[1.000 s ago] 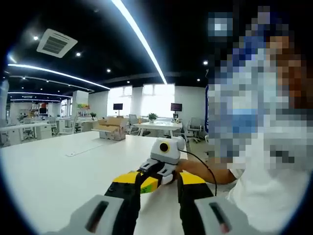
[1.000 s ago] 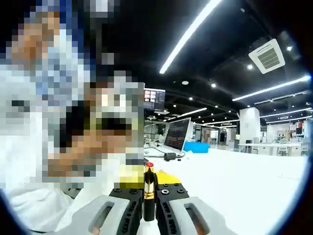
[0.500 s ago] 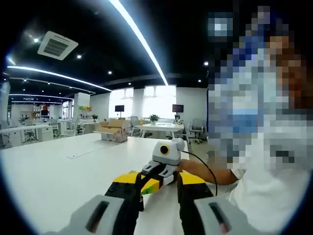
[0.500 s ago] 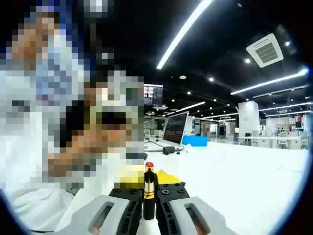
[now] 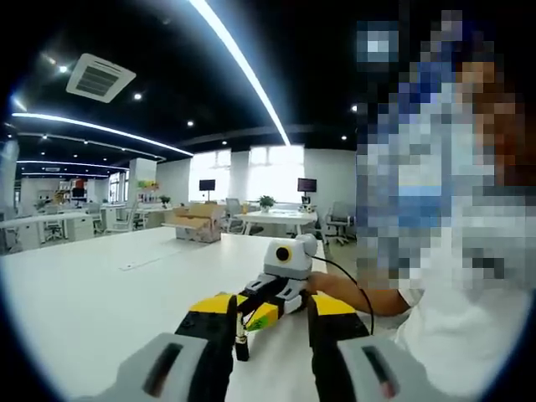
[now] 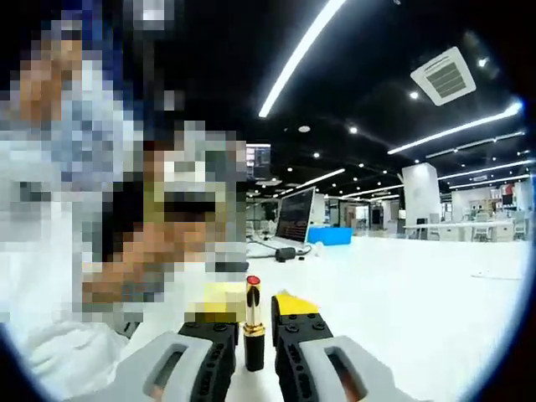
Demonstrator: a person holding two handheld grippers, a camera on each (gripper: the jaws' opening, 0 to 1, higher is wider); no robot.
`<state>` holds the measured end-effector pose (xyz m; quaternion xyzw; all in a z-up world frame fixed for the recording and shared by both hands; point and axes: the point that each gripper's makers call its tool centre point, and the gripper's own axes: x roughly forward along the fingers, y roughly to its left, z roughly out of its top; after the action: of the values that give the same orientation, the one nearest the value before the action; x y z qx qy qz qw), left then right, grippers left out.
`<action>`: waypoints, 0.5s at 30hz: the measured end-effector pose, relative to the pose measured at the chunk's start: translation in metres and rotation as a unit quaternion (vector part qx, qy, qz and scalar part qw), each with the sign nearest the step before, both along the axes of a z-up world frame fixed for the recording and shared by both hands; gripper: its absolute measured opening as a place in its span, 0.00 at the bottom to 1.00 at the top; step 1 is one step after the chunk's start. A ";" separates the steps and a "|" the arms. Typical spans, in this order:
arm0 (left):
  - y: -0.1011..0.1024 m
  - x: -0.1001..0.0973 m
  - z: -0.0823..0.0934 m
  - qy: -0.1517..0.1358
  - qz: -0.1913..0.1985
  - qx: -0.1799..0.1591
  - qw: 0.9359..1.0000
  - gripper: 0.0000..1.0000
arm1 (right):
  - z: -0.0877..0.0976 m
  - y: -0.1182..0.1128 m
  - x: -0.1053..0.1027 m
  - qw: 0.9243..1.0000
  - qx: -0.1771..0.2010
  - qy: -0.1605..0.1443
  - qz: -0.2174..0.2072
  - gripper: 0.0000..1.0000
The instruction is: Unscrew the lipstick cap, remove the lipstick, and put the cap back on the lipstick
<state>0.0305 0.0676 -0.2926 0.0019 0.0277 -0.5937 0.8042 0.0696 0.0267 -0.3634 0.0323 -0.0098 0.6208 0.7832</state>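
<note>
Your right gripper [image 6: 254,311] has just let go. A moment ago its jaws were pressed tight on the lipstick [image 6: 253,322]. Now the jaws look a little apart, with a thin gap on each side of the tube. The lipstick stands up straight by itself on the white table [image 6: 402,285], between those jaws. Its red tip is on top, then the gold ring, then the black bottom part. It stands close to the edge of the table where the person sits.

Your left gripper [image 5: 272,308] faces the right one from the other side. Its jaws are apart, and you can see nothing held in them. In the left gripper view a small dark stick now stands just beside its left jaw. That is most likely the same lipstick, but it is too small to be sure.

The red tip is bare, so the cap is off. I think this means the lipstick is out and set down. The job left is to put the cap back on. From these views I cannot tell where the cap is. The tube is thin and stands on a small base, so a small bump from a jaw could knock it over
</note>
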 end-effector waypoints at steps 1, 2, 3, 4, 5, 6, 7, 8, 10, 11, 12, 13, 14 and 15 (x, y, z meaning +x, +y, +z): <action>0.001 0.001 0.001 0.000 0.003 -0.003 1.000 0.38 | 0.001 -0.001 0.000 1.000 0.001 0.004 -0.003 0.30; 0.002 0.003 0.003 0.000 0.008 -0.007 1.000 0.39 | 0.003 -0.002 0.001 1.000 0.003 0.008 -0.005 0.35; 0.004 0.005 0.005 0.000 0.012 -0.012 1.000 0.39 | 0.005 -0.004 0.002 1.000 0.007 0.012 -0.007 0.40; 0.006 0.006 0.007 0.001 0.015 -0.017 1.000 0.40 | 0.008 -0.006 0.002 1.000 0.008 0.014 -0.008 0.44; 0.008 0.008 0.008 0.002 0.018 -0.022 1.000 0.41 | 0.011 -0.009 0.001 1.000 0.009 0.016 -0.009 0.47; 0.009 0.009 0.010 0.003 0.020 -0.026 0.999 0.41 | 0.014 -0.012 0.001 1.000 0.009 0.014 -0.011 0.51; 0.011 0.010 0.011 0.004 0.022 -0.031 0.999 0.42 | 0.018 -0.015 0.000 1.000 0.007 0.009 -0.013 0.53; 0.013 0.011 0.012 0.005 0.024 -0.034 0.999 0.43 | 0.022 -0.019 0.000 1.000 0.006 0.005 -0.016 0.55; 0.015 0.012 0.013 0.006 0.028 -0.037 0.999 0.45 | 0.028 -0.025 -0.001 1.000 0.004 0.001 -0.021 0.60; 0.016 0.013 0.014 0.007 0.031 -0.038 0.999 0.46 | 0.032 -0.030 -0.003 1.000 0.003 -0.001 -0.026 0.62; 0.018 0.014 0.014 0.007 0.034 -0.039 0.999 0.46 | 0.036 -0.035 -0.004 1.000 0.001 -0.003 -0.030 0.61; 0.019 0.015 0.014 0.006 0.037 -0.039 0.999 0.47 | 0.041 -0.040 -0.005 0.999 -0.004 -0.006 -0.033 0.61; 0.020 0.016 0.015 0.006 0.039 -0.039 0.998 0.48 | 0.042 -0.043 -0.006 0.999 -0.007 -0.005 -0.035 0.61; 0.022 0.017 0.015 0.005 0.042 -0.040 0.998 0.49 | 0.045 -0.046 -0.008 0.999 -0.012 -0.002 -0.037 0.60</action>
<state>0.0470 0.0893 -0.2774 -0.0340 0.0083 -0.5602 0.8276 0.0621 -0.0197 -0.3187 0.0217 -0.0051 0.5912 0.8062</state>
